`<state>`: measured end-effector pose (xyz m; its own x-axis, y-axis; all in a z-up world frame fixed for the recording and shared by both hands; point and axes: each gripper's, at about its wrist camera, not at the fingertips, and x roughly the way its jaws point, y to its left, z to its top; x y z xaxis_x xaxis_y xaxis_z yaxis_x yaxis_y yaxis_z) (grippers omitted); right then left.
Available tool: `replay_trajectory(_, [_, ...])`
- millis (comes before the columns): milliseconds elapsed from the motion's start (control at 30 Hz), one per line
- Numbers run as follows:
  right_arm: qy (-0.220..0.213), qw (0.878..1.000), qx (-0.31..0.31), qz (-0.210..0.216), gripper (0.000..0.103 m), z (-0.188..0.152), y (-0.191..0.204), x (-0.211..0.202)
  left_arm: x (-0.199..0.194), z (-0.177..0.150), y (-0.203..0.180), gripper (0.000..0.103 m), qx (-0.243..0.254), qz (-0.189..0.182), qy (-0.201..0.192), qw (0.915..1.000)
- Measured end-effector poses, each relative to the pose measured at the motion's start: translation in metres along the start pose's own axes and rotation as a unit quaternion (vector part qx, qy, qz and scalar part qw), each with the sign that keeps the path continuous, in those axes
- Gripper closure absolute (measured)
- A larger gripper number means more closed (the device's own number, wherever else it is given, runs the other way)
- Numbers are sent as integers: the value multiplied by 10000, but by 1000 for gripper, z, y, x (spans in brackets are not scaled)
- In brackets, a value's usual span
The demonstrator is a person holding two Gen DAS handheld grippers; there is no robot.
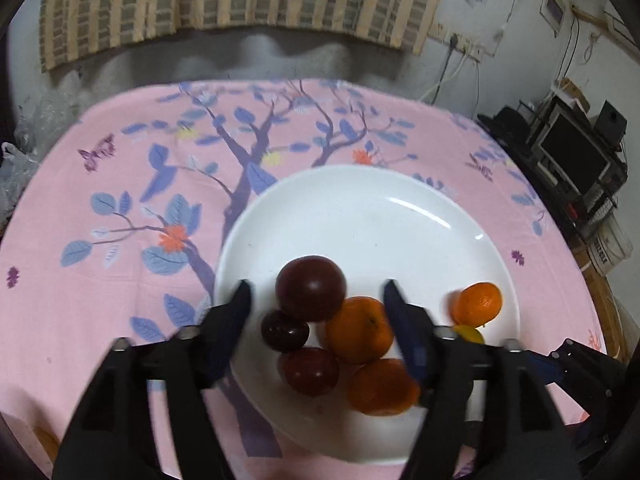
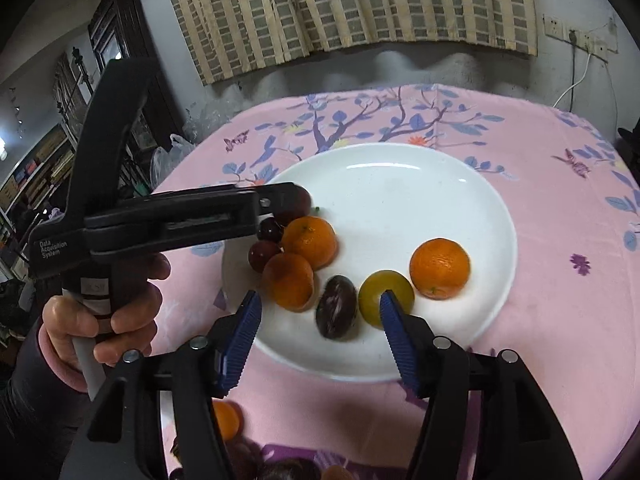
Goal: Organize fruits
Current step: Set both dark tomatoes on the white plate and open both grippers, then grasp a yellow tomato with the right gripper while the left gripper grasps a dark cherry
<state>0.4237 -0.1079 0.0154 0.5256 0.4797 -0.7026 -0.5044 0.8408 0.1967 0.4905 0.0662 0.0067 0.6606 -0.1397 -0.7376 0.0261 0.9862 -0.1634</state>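
Fruits all on white plate: oranges, dark plums, yellow-green fruit. L gripper jaws wide, empty, over plum/orange cluster. R gripper jaws apart, nothing gripped, above loose plum.

"Data Acquisition System" in white on the black left tool body

Three dark plums and three oranges are seen clustered near the white plate's near edge, framed by the left gripper's spread, empty jaws.
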Motion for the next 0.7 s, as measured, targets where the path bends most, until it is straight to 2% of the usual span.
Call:
replay_trajectory(33, [-90,9999,-52,16,26,-5,1,-11,-9,-4,0,13,9,41,-111,9999])
replay_trajectory(67, [-151,9998,-79,53,23,-12,2,-21,-21,-8,-1,9,34,69,-223,9997])
replay_trajectory(200, [-303,9995,-106,70,22,-46,1,-53,-63,-29,-6,5,231,111,-260,9993])
replay_trajectory(367, [-475,9987,165,-120,22,-88,-15,-83,-109,-86,-7,5,217,-13,-194,9996])
replay_trajectory(500, [-27,9984,531,174,22,-110,-35,-83,-127,-138,-9,5,33,-297,-114,9995])
replay_trajectory(600, [123,9997,180,-116,24,-124,-28,-84,-131,-163,-13,5,59,-359,-126,9993])
replay_trajectory(700, [204,9992,-203,-272,30,-130,-13,-82,-130,-181,-16,5,153,-373,-85,9992])
